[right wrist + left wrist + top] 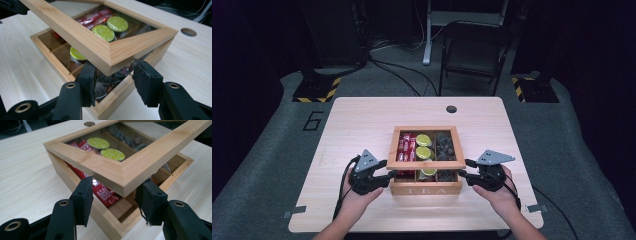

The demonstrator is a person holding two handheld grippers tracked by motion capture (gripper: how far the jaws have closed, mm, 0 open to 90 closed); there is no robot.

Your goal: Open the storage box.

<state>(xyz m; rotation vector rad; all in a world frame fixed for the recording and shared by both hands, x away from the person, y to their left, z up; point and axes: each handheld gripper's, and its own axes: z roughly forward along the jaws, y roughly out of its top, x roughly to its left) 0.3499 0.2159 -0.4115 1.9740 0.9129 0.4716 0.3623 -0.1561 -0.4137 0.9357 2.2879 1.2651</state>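
Each half-open gripper, left [388, 168] and right [465, 169], clamps a front corner of the raised glass-paned bamboo lid [427, 164] above the wooden tea box [426, 189].

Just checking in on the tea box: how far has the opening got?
Done: the lid is off its front edge, tilted above the tea box. In hand: the left gripper and right gripper straddle its front corners. Left: swinging it fully open.

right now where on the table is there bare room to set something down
Bare tabletop runs left of the tea box, right of it to the edge, and behind it around the round cable hole. Crowded: the front corners, where the left gripper and right gripper meet the lid.
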